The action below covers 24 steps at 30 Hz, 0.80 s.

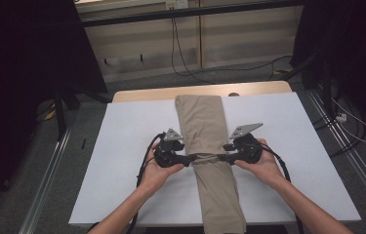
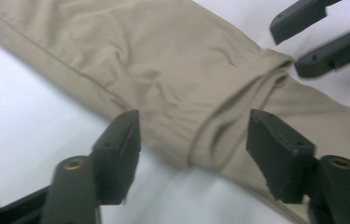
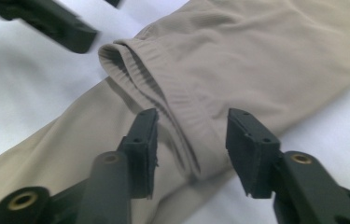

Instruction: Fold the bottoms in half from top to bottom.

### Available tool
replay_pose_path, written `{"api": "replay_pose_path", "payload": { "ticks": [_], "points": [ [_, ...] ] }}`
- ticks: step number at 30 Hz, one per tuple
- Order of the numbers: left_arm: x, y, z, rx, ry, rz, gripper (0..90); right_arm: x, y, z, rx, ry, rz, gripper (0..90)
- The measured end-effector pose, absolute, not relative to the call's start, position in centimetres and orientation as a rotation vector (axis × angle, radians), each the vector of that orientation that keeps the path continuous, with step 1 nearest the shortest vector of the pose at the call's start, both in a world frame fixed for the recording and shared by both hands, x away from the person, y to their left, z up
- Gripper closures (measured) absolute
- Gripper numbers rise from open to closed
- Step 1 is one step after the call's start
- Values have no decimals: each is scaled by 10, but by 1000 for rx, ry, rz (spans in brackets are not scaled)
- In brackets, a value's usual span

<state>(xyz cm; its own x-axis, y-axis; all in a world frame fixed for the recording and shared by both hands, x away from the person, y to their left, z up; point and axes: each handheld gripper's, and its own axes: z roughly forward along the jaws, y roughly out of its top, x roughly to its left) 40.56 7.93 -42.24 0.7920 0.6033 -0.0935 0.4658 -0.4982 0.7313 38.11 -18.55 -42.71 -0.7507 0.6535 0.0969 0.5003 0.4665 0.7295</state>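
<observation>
High view: folded beige trousers point(image 1: 210, 156) are seen laid lengthwise down the middle of the white table point(image 1: 122, 146), with the left gripper point(image 1: 189, 160) and right gripper point(image 1: 219, 157) set at opposite edges of the elastic waistband point(image 2: 238, 107). Both pairs of jaws are held apart, straddling that waistband edge; nothing is clamped.

A pair of folded tan trousers point(image 1: 209, 156) lies lengthwise down the middle of the white table point(image 1: 122, 161), its far end near the table's far edge and its near end hanging over the near edge. The left gripper point(image 1: 188, 160) meets the trousers' left edge about midway along, and the right gripper point(image 1: 220, 157) meets the right edge directly opposite, so the two face each other across the cloth. A creased band crosses the trousers between them. Each gripper's cable trails away from the trousers.
</observation>
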Motion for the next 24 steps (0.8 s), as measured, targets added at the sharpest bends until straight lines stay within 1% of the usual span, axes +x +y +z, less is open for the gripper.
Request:
{"api": "replay_pose_path", "payload": {
  "ticks": [1,3,4,5,6,7,8,9,10,14,16,20,22,23,24],
  "points": [
    [409,76,-424,2212,780,237,398,384,-184,-429,999,2517,1150,527],
    [415,73,-429,2231,782,174,408,386,-182,-437,992,2539,1138,512],
    [414,72,-431,2231,785,169,442,386,-181,-440,993,2545,1113,512],
    [413,72,-432,2226,791,198,474,385,-180,-443,985,2542,1094,524],
    [413,71,-433,2234,798,201,480,384,-180,-444,990,2530,1088,558],
    [413,71,-434,2229,795,190,503,384,-181,-444,990,2521,1095,619],
    [412,72,-434,2217,800,181,522,384,-183,-442,990,2521,1102,644],
    [412,73,-434,2212,795,173,526,385,-185,-442,999,2518,1119,698],
    [411,72,-435,2218,783,160,525,385,-186,-441,1002,2519,1138,712],
    [409,70,-436,2223,739,176,523,386,-187,-442,1004,2530,1144,748],
    [411,69,-438,2222,753,168,560,386,-186,-441,1005,2529,1142,761],
    [414,69,-443,2242,745,137,591,388,-186,-443,1015,2534,1148,766],
    [416,68,-442,2240,763,127,655,390,-186,-443,1028,2540,1159,788],
    [416,68,-441,2237,763,129,703,390,-186,-442,1032,2540,1163,810],
    [415,69,-440,2227,772,136,775,391,-186,-441,1030,2536,1161,825]
  ]
}}
